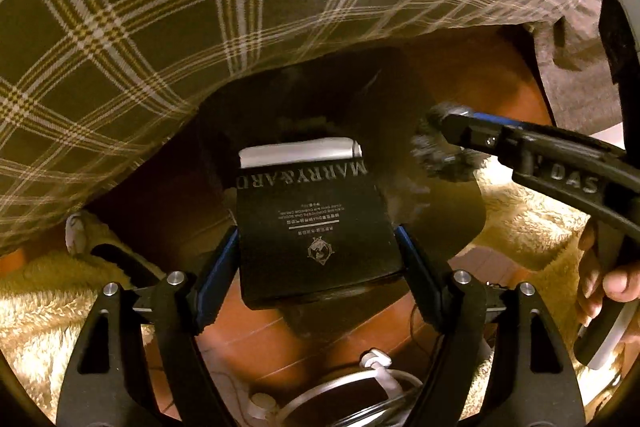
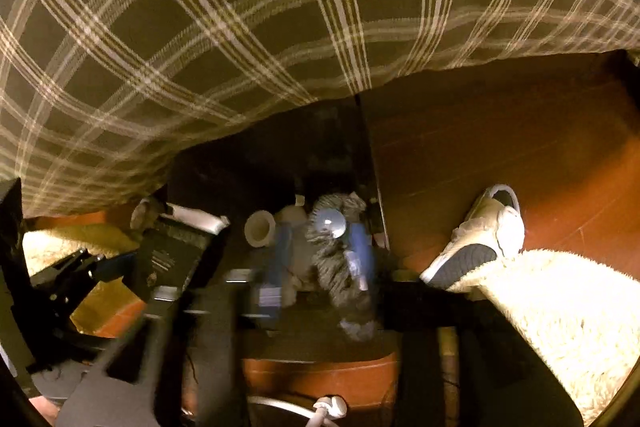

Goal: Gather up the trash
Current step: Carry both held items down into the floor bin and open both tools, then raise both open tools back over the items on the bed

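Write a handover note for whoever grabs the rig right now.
Left gripper: shut on the black box, held over the dark bin.
Right gripper: over the same bin, with a grey fuzzy wad between its fingers. The picture is blurred, so I cannot tell whether it is gripped or let go.
Done: a white cup and other bits already lie in the bin.
Left: confirm the wad drops, then release the box into the bin. Afterwards, scan the floor and the rug for more trash.
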A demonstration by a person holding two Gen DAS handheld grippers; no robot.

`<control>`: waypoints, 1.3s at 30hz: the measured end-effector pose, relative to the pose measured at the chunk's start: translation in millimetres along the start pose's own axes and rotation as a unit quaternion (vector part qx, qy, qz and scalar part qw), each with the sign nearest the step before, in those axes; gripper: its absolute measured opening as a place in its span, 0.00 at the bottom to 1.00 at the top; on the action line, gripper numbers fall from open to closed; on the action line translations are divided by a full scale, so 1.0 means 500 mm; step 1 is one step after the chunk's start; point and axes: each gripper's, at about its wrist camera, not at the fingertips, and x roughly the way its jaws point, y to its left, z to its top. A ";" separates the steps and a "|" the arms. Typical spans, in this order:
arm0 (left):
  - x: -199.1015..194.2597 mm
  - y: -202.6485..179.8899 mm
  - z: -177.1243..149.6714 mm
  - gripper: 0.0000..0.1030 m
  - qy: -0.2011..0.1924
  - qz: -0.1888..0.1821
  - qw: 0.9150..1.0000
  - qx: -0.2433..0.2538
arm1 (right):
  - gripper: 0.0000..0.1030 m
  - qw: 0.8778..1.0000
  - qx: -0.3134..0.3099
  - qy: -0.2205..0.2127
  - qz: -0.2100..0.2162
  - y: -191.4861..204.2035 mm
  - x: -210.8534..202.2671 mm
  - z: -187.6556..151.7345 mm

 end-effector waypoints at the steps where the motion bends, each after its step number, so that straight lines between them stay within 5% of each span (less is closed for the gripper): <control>1: -0.004 0.002 -0.001 0.74 -0.002 0.001 1.000 0.000 | 0.58 1.000 0.000 -0.005 0.000 0.002 -0.006 0.002; 6: -0.044 0.005 -0.009 0.88 -0.027 0.006 1.000 0.005 | 0.68 0.999 -0.003 -0.032 0.000 0.007 -0.045 0.017; 14: -0.202 0.004 0.003 0.89 -0.109 0.020 0.994 0.007 | 0.95 0.992 -0.033 -0.122 -0.028 0.030 -0.203 0.044; 27: -0.471 -0.006 0.088 0.92 -0.227 0.048 0.973 0.006 | 0.97 0.971 -0.057 -0.231 -0.017 0.062 -0.436 0.123; 39: -0.528 0.016 0.232 0.92 -0.260 0.076 0.963 0.001 | 0.97 0.961 -0.073 -0.266 -0.021 0.079 -0.483 0.263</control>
